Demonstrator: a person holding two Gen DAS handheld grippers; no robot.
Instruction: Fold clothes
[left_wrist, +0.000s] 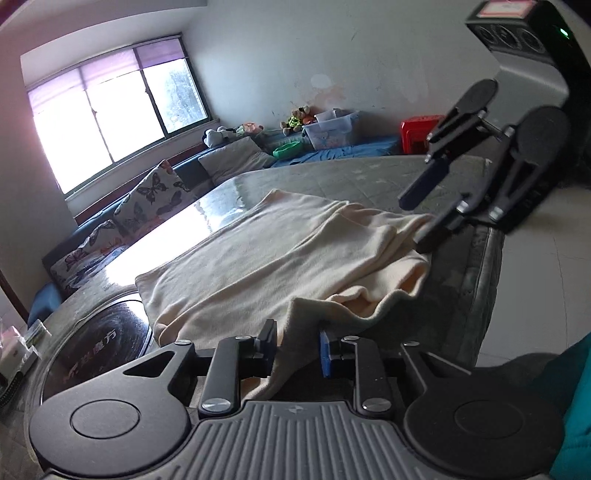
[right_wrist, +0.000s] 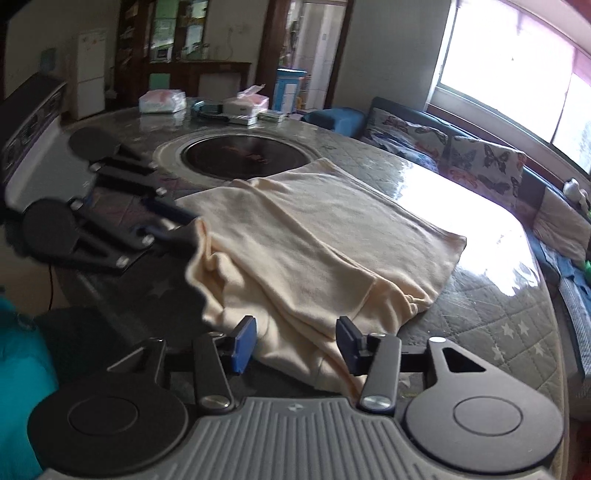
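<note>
Nearest, the left claw (left_wrist: 297, 349) pinches a hem of the cream garment (left_wrist: 280, 251) lying half-folded on the bench (right_wrist: 480, 295), right claw (right_wrist: 295, 345) standing wide over soft, limp cloth best gripped at edges.

Cream garment (right_wrist: 314, 236) on quilted table (right_wrist: 491, 314), between right gripper (right_wrist: 297, 341) jaws, apart
</note>
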